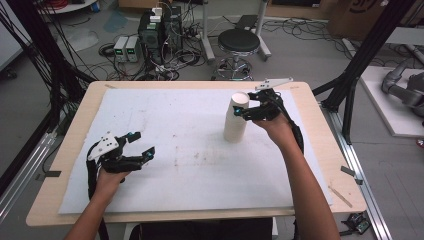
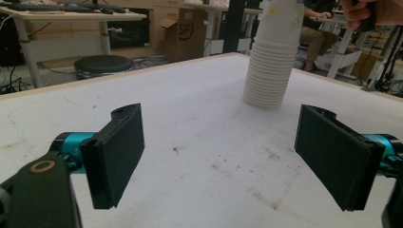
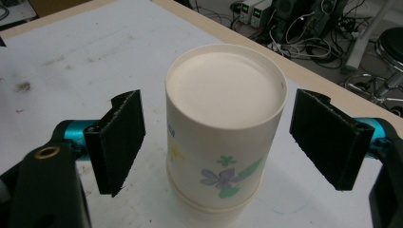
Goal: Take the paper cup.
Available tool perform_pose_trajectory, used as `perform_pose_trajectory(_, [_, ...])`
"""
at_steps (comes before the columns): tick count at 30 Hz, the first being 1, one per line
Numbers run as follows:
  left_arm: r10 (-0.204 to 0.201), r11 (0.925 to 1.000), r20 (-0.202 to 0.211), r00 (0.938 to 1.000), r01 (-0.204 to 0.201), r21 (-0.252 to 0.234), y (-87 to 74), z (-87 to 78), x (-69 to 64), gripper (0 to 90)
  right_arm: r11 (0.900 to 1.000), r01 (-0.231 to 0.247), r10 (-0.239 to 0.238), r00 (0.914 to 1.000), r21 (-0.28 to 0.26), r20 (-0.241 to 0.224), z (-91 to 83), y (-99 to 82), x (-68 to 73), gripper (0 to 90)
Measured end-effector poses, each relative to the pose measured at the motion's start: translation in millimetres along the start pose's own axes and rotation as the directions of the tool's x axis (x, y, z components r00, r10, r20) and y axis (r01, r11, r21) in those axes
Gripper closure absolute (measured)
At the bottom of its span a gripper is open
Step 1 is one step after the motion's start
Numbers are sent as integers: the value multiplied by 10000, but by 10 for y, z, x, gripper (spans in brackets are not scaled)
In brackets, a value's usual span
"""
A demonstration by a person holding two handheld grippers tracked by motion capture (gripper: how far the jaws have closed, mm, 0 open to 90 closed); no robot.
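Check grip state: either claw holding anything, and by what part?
Nothing held. Right claw is open around the top cup of the upside-down cup stack, with gaps on both sides. Left claw is open over the table.

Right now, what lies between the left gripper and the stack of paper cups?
Nothing: in the left gripper view, bare, stained white mat runs from the open left gripper to the cup stack. The high view shows that stretch bare too.
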State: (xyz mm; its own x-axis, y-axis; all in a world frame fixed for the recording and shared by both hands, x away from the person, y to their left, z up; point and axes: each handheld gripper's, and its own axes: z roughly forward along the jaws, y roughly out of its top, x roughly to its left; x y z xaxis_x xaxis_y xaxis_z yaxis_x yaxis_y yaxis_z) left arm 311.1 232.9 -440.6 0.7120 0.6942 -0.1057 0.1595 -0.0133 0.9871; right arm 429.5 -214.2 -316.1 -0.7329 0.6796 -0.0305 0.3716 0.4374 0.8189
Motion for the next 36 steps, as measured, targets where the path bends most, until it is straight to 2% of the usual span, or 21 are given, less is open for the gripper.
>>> perform_pose_trajectory(5, [-41,10000,-9,10000,41,-21,-2,-3,3,173,9999,87,-86,9999,78,-62,91,40,-9,238])
perform_pose_trajectory(10, [-30,10000,5,10000,30,-20,-3,-3,9,178,9995,330,-330,9995,-3,-6,107,47,4,334])
perform_pose_trajectory(17, [-7,10000,62,10000,7,3,0,-2,3,184,9994,200,-204,9997,-289,-144,70,57,-29,346])
perform_pose_trajectory(22, [-35,10000,83,10000,36,-42,3,-5,-3,184,9983,114,-126,9997,-570,-208,-32,134,-39,352])
perform_pose_trajectory(24, [-61,10000,110,9999,62,-75,6,-5,-6,184,9976,219,-230,9996,-664,-157,-88,190,-50,356])
perform_pose_trajectory(26, [-47,10000,172,9998,48,-70,11,-9,-6,184,9953,202,-219,9996,-947,-170,-157,241,-59,360])
perform_pose_trajectory(30, [-106,9999,194,9998,108,-100,12,-12,-13,185,9943,183,-197,9997,-1048,-124,-261,302,-67,365])
perform_pose_trajectory(36, [-40,9999,327,9995,44,-97,20,-11,-22,188,9826,436,-448,9990,-1807,-25,-493,379,-45,369])
